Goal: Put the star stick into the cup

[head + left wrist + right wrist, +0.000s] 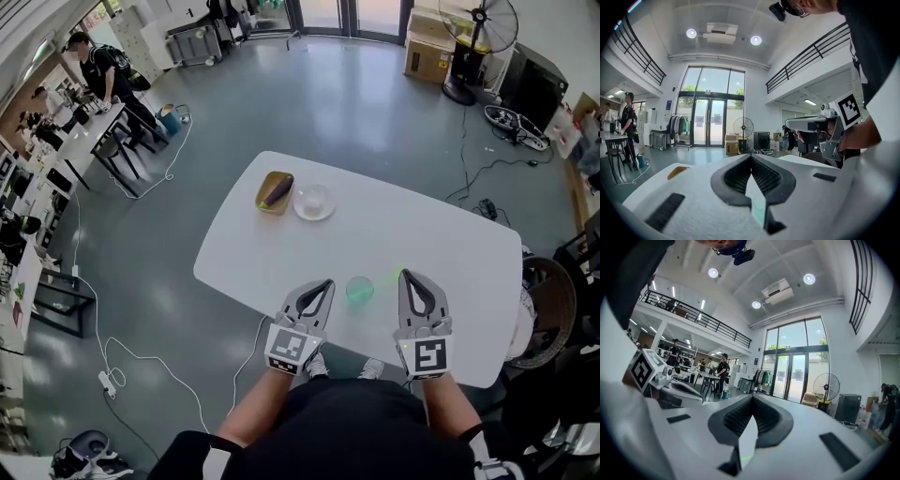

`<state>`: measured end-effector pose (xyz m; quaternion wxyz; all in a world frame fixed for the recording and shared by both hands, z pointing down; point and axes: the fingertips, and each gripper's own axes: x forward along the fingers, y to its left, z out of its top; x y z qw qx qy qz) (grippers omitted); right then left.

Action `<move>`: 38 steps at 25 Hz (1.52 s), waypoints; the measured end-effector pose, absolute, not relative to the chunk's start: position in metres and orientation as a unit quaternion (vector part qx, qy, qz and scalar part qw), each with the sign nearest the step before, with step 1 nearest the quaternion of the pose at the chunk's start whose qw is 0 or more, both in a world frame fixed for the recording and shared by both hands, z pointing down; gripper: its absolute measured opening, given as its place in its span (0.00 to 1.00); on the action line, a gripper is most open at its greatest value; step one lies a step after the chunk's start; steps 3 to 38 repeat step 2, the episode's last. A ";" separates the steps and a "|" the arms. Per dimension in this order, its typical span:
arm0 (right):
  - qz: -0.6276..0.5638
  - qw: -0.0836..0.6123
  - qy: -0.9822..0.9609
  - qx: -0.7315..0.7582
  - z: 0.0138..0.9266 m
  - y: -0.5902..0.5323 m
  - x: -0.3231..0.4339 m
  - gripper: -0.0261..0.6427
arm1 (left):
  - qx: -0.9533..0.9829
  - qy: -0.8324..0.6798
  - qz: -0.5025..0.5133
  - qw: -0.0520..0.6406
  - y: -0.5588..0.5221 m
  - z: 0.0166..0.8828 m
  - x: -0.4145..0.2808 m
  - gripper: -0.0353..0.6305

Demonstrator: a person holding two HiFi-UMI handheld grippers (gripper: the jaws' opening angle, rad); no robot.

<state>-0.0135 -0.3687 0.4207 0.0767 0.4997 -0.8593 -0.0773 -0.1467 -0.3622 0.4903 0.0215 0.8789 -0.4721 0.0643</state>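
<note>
A translucent green cup (359, 289) stands upright near the front edge of the white table (375, 225), between my two grippers. My left gripper (327, 282) is just left of the cup, shut with nothing in it. My right gripper (405, 273) is just right of the cup, also shut and empty. A small bright green piece, the star stick (397, 276), lies on the table at the right gripper's tip; most of it is hidden. In the left gripper view the cup (759, 211) shows through the gap below the closed tips. The right gripper view shows a green streak of the stick (746, 458).
A yellow tray (266, 181) holding a dark purple eggplant (277, 191) sits at the table's far left, with a clear glass dish (314, 202) beside it. The table's front edge is close to my body. Cables run over the floor around the table.
</note>
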 end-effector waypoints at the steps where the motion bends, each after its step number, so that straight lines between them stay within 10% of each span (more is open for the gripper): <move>1: -0.079 0.078 -0.860 0.499 0.422 -0.370 -0.015 0.04 | 0.878 -0.474 0.065 0.022 -0.364 0.490 -0.148 0.07; 38: -0.081 0.078 -0.860 0.498 0.422 -0.370 -0.016 0.04 | 0.877 -0.475 0.066 0.023 -0.365 0.490 -0.148 0.07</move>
